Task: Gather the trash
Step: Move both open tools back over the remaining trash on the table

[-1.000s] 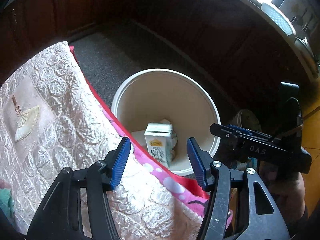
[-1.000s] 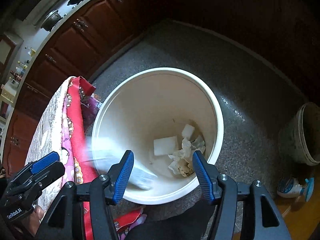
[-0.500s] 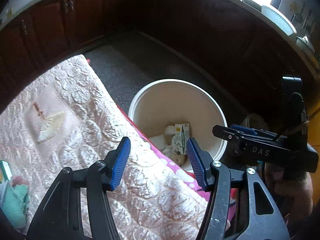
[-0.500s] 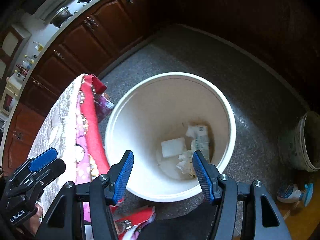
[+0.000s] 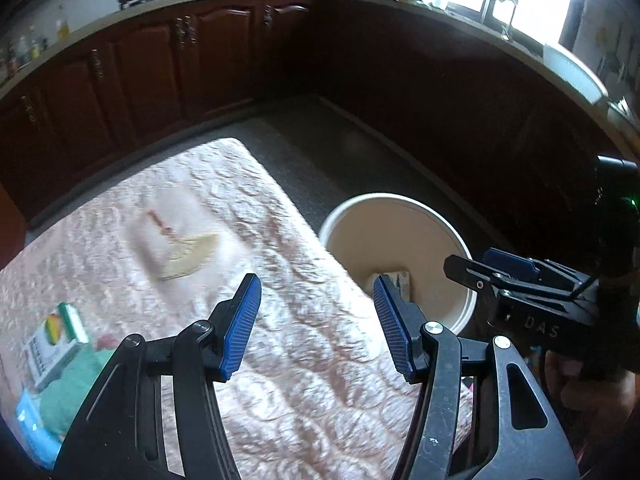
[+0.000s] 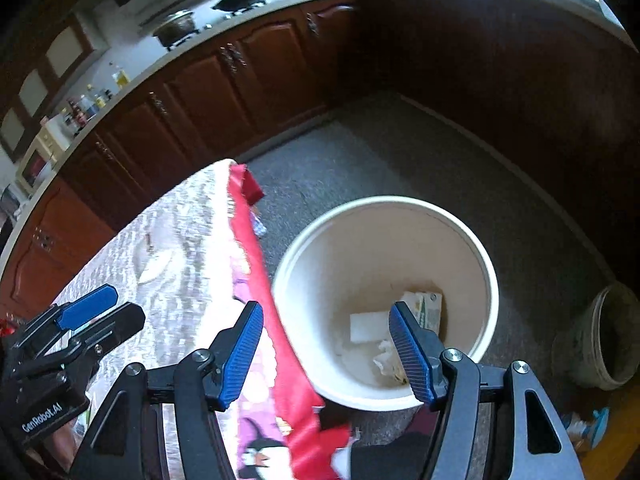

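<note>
Tongs, left (image 5: 316, 320) and right (image 6: 326, 350), gape empty; one bucket (image 6: 490, 280) holds one carton (image 6: 430, 308).

**Two wrist views, both tipped down at the bucket**

My left wrist camera sits above the quilted surface (image 5: 168, 248), looking forward and down along its own jaws, with the white bucket (image 5: 464, 312) off to the right past the cloth's edge and the right gripper (image 5: 520, 276) intruding at the right border. My right wrist camera hangs nearer the bucket (image 6: 490, 280), looking almost straight into it, with the left gripper (image 6: 86, 312) at the left border. Both views share the bucket, the surface's near edge, the grey floor (image 6: 400, 152) and the dark cabinets (image 5: 152, 72) behind.
</note>
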Tool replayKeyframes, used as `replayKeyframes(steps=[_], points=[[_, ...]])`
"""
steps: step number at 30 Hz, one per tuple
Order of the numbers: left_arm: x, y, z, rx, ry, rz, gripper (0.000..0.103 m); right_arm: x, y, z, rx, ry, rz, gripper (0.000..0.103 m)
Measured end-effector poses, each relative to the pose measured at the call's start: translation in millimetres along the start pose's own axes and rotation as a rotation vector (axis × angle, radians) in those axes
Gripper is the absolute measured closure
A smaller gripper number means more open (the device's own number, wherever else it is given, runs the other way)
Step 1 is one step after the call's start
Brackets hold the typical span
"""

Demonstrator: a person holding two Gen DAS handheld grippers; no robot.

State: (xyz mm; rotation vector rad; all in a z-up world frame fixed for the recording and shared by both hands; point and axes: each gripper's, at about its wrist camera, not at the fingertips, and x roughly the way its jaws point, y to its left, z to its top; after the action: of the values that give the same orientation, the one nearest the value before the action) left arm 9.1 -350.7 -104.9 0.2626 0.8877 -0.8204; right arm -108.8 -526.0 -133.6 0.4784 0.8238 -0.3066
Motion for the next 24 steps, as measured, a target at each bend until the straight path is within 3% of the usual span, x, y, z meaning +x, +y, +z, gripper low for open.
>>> replayKeyframes(steps=[11,24], points=[[-50.5,52.5,-6.4,-0.104,-0.087,0.109,0.046,-15.1,56.7,1.0,-0.083,-0.056,0.031,0.04],[-104.0,119.4,-36.2,-0.193,-0.147,0.249,0.046,-24.9,126.4,-8.4,-0.212,-0.081,0.097,0.039]])
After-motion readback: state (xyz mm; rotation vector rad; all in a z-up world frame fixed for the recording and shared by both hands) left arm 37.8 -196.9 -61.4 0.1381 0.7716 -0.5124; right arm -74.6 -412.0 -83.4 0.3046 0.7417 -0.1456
